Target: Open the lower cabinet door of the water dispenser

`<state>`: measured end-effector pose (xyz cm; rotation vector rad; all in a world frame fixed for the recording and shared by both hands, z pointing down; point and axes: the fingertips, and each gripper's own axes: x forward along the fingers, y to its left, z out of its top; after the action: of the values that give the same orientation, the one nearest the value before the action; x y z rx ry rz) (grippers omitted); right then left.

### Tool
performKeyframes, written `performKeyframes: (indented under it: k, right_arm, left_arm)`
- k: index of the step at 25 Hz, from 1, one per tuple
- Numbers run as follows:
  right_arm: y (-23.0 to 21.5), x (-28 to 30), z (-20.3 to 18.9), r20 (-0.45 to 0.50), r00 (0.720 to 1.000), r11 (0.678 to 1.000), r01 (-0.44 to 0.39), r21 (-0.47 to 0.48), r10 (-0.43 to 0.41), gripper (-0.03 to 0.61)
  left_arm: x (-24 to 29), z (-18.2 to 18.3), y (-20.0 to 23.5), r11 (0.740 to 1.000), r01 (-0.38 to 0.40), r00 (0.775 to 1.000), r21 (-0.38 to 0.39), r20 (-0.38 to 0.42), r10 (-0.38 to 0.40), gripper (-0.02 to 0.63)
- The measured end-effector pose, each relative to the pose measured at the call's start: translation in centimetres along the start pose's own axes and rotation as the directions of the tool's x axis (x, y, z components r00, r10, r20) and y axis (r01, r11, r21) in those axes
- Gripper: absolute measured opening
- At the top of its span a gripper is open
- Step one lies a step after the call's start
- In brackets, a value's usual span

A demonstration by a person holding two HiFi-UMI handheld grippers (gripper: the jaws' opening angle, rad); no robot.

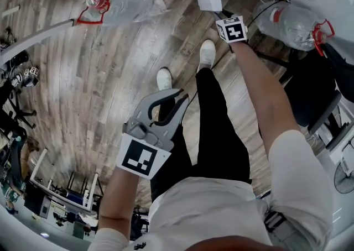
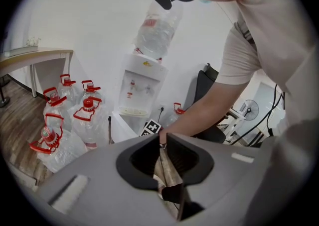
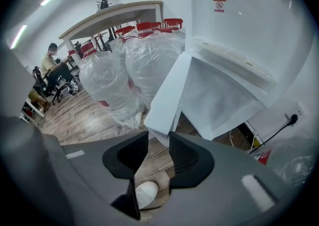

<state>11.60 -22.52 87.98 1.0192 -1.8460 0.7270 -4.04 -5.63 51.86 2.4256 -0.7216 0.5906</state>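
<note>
Right gripper (image 3: 158,138) first: grey moulded jaws with ribbed black pads, standing moderately apart and holding nothing. Wooden floor and a white shoe (image 3: 144,193) show through the gap.

Just past the fingertips comes the lower corner of the cabinet door (image 3: 167,95). It's a flat, smooth white panel, already swung partly out from the water dispenser (image 3: 259,21). Its free edge runs upward and away from the jaws, so the long axis is the upright one. I can't tell whether the tips touch it.

That's the relation to watch: the door lies straight ahead of this gripper and slightly above its tips. My read is that any further swing comes from the right hand, which is clearly the nearer one.

Left gripper (image 2: 162,140) now: jaws drawn together to a thin slit, nothing between them. It hangs well back beside the person's dark trouser leg (image 1: 213,128) and is no part of the door work.

Further out, the dispenser is a glossy white box with a perforated drip tray (image 3: 234,58) above the cabinet. Clear, crinkled plastic water jugs (image 3: 107,78) with red caps crowd the plank floor beside the door.
</note>
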Motion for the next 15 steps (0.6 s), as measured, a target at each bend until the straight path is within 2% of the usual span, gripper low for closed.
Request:
performKeyframes:
  k: [15]
  right_arm:
    - [7.3,2.3,3.7,-0.012,0.998,0.994,-0.070,-0.084,0.069,0.120]
  left_arm:
    - [-4.5,-2.7,1.3,0.993,-0.103,0.993,-0.054,0.052,0.106,0.092]
